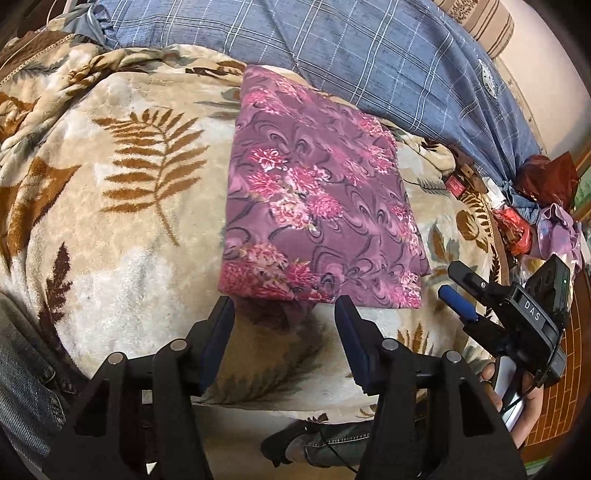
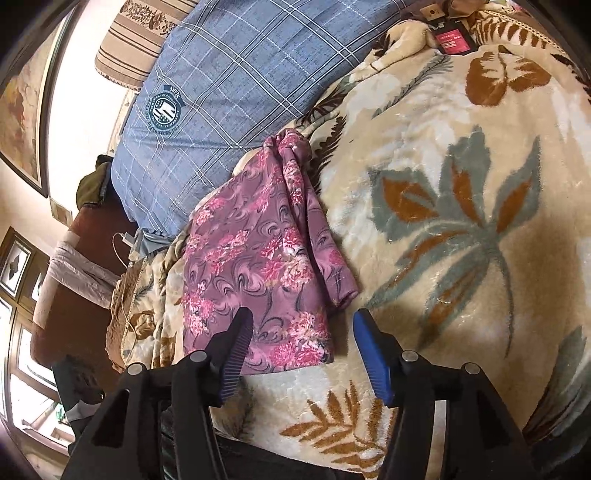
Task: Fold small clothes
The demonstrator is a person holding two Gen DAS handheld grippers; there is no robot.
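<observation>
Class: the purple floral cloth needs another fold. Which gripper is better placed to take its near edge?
Probably the left gripper: open, its jaws straddle the near edge of the cloth. The right gripper, also open, sits off the cloth's corner.

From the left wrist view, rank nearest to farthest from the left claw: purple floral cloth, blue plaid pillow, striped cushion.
From the left claw:
1. Purple floral cloth, folded, just ahead.
2. Blue plaid pillow, behind it, across the back.
3. Striped cushion, far upper right corner.

Leaf-print blanket [image 1: 122, 206]: folded floral cloth [image 1: 317, 199], blue plaid pillow [image 1: 369, 55] on it.
</observation>
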